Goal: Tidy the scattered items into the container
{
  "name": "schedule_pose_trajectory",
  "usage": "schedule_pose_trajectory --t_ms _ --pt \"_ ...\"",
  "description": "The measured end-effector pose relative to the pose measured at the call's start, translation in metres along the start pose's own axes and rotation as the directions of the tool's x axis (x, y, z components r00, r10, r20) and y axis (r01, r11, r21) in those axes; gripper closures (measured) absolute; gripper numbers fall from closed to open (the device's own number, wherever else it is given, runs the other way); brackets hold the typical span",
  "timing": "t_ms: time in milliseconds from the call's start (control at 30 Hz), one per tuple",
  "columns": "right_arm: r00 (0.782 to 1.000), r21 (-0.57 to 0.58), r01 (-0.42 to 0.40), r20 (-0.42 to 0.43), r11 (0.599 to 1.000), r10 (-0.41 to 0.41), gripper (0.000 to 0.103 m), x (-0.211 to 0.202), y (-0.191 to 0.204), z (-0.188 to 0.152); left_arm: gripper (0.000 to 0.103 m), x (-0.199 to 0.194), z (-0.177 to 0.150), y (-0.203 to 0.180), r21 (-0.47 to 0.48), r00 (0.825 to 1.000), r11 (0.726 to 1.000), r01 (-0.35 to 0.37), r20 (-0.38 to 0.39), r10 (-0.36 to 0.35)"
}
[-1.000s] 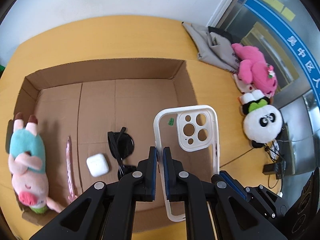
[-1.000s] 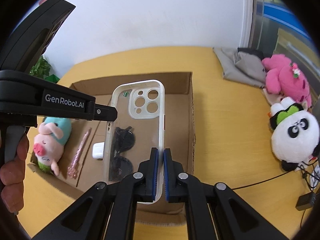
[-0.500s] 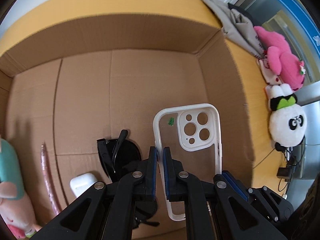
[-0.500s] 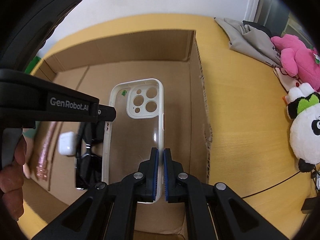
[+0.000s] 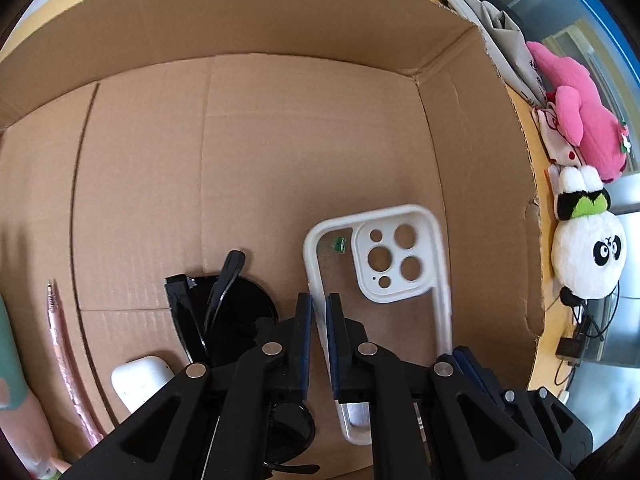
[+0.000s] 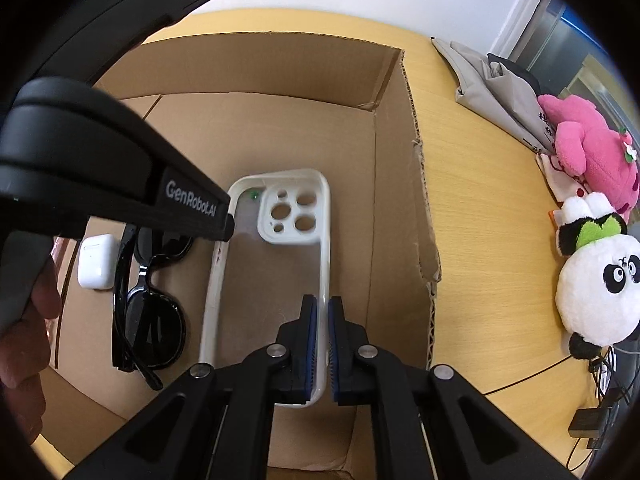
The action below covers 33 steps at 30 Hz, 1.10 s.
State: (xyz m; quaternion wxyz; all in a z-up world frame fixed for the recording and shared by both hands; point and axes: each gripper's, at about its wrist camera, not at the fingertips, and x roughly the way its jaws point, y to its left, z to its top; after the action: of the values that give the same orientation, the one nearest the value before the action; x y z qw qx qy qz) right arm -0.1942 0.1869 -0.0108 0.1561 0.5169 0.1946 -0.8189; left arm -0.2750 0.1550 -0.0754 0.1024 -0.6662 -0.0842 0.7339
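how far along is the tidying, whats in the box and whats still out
Done: sunglasses, earbud case and pink pen lie in the cardboard box. In hand: both grippers, left and right, hold the phone case low inside. Left: the panda plush and pink plush on the table.

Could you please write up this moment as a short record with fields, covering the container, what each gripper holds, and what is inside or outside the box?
container: cardboard box, open top, on a wooden table
left gripper: shut on the phone case, on one long edge
right gripper: shut on the phone case, on the other long edge
case position: inside the box, low over its floor
already in box: sunglasses, white earbud case, pink pen
outside box: panda plush, pink plush, grey cloth
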Motion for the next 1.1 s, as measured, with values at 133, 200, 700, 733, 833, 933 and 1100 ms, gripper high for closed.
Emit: schedule_pose_trajectory --t_ms 133,200,700,733,833,933,1100 --pt "1.000 -0.006 -0.010 -0.002 1.000 0.010 0.093 -0.002 0.000 -0.002 0.077 -0.011 -0.003 -0.004 0.010 0.999 1.000 -0.017 0.028 0.017" --pt "1.000 0.002 -0.019 0.009 1.000 0.019 0.088 -0.007 -0.001 -0.004 0.056 -0.021 -0.005 -0.004 0.005 0.998 1.000 -0.023 0.056 0.022" --pt "0.958 -0.007 -0.178 0.225 0.984 0.175 0.040 -0.104 -0.002 -0.027 0.000 -0.194 -0.113 0.008 0.047 0.801 0.966 -0.254 0.571 0.183" --pt "0.954 -0.001 -0.191 0.237 0.982 0.186 0.038 -0.108 -0.001 -0.030 0.000 -0.201 -0.126 0.014 0.035 0.772 0.961 -0.275 0.603 0.198" --pt "0.934 0.021 -0.244 0.275 0.970 0.229 0.030 -0.116 0.006 -0.042 0.000 -0.201 -0.157 0.035 0.023 0.743 0.947 -0.319 0.627 0.235" --pt "0.926 0.044 -0.274 0.281 0.961 0.252 0.029 -0.116 0.014 -0.057 0.000 -0.190 -0.181 0.056 -0.019 0.739 0.940 -0.339 0.614 0.279" --pt "0.938 0.058 -0.215 0.291 0.975 0.189 0.029 -0.115 0.026 -0.082 0.000 -0.180 -0.221 0.075 -0.091 0.736 0.942 -0.323 0.602 0.310"
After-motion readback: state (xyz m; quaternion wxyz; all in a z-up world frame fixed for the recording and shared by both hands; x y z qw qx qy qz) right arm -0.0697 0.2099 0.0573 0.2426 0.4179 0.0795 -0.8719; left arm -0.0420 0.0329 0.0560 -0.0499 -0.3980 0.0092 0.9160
